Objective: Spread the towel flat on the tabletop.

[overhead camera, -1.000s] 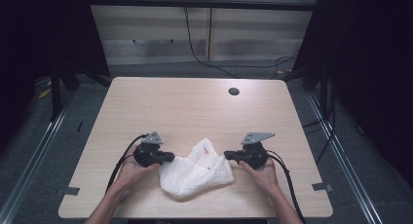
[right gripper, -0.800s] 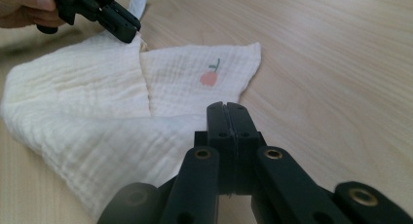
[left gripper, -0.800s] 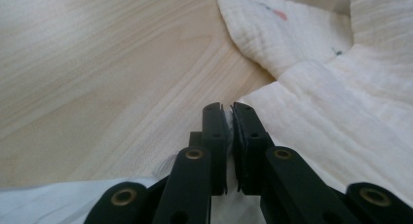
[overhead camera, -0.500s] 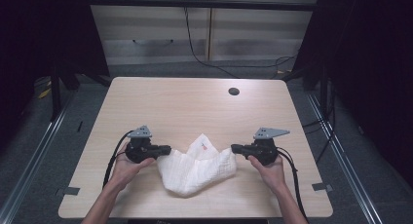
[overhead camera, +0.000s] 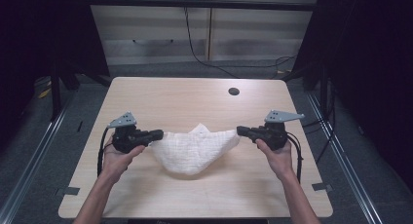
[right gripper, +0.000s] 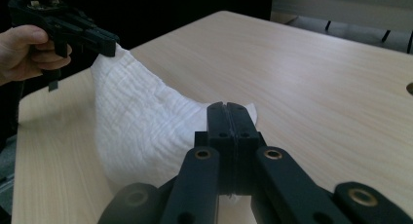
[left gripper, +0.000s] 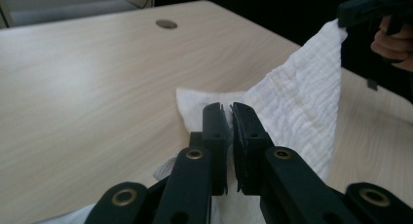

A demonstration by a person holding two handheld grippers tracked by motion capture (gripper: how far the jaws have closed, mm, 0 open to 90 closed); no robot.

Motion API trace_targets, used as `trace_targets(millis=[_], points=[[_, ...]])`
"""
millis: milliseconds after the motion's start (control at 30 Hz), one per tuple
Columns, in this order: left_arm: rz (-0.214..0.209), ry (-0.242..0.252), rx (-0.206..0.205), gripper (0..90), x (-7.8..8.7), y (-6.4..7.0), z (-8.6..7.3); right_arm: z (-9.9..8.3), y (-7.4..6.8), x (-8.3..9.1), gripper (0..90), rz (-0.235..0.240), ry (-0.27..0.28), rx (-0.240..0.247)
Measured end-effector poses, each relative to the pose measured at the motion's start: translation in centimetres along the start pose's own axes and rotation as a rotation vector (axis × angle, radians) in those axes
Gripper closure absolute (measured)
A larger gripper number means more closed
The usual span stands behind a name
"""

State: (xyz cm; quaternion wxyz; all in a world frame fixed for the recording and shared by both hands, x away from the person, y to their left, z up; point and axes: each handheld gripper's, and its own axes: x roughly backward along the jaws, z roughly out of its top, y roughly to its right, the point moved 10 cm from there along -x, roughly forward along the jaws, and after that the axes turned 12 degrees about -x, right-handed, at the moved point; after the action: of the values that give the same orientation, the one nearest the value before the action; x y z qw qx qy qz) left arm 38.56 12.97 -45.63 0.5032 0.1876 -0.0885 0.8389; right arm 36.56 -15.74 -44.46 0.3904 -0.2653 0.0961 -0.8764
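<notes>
Since the white cloth (overhead camera: 195,148) hangs slack between my two tools at centre frame, its belly sagging onto the table (overhead camera: 195,97), I judge it light, limp and easily creased. Left gripper (overhead camera: 157,134) has its jaws pressed together on one corner; right gripper (overhead camera: 239,130) pinches the opposite corner. Corners or hems look like the best hold; mid-fabric would bunch.

Black hand-held gripper (overhead camera: 159,134) w/ grey plate, brass screws.
</notes>
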Motion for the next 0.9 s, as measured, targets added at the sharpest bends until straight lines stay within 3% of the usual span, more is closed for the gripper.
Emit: trace_targets(millis=[267,367,400,467,567,700,900], points=[[0.042,0.049,-0.030,85.2,1.5,-1.0,3.4,3.7,-0.5,0.6,90.0,0.004,0.044,0.026],[0.051,0.088,-0.049,85.2,2.2,-1.3,5.7,5.1,-0.8,1.0,90.0,0.002,0.064,0.042],[0.051,0.088,-0.049,85.1,2.2,-1.3,5.7,5.1,-0.8,1.0,90.0,0.002,0.064,0.042],[0.066,0.102,-0.080,85.1,2.8,-1.4,7.6,6.4,-1.2,1.5,90.0,0.008,0.091,0.054],[0.075,0.129,-0.082,85.1,3.4,-1.6,9.0,7.5,-1.5,1.9,90.0,0.004,0.106,0.067],[0.091,0.137,-0.092,85.1,3.5,-1.9,9.6,8.5,-1.7,2.3,90.0,0.004,0.123,0.077],[0.097,0.112,-0.091,85.0,2.7,-2.1,9.1,8.6,-1.3,1.9,90.0,-0.009,0.114,0.073]])
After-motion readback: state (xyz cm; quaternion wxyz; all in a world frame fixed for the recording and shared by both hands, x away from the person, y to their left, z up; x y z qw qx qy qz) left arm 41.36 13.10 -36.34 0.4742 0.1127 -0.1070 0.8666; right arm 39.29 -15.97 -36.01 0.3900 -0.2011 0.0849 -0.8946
